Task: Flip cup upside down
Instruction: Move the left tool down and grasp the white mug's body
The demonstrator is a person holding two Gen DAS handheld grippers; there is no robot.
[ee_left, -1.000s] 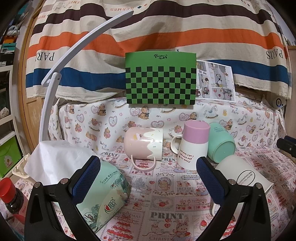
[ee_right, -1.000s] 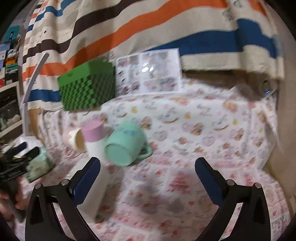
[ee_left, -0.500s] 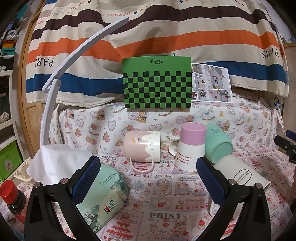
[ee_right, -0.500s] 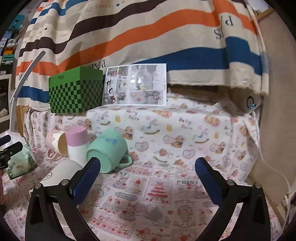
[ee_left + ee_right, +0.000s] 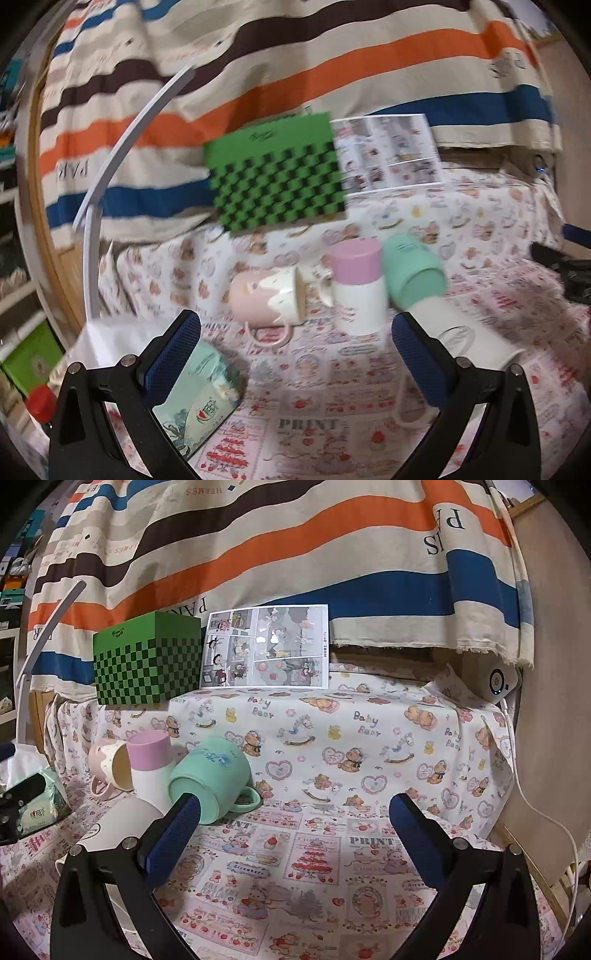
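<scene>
Left view motion-blurred, right view sharp; fisheye edges dark.

Four ceramic mugs clustered on printed cloth.
Pink mug with cream drip glaze [image 5: 264, 301]: on side, handle down on cloth, mouth toward white-pink mug.
White mug with pink base [image 5: 149, 766]: upside down, mouth on cloth, just beside pink mug.
Mint-green mug [image 5: 210, 777]: on side, leaning against white-pink mug.
Plain white mug with oval logo [image 5: 469, 341]: on side, nearest cameras.

Four cups [image 5: 207, 775] cluster on the tablecloth [image 5: 332, 867], box [image 5: 147, 661] behind.
</scene>
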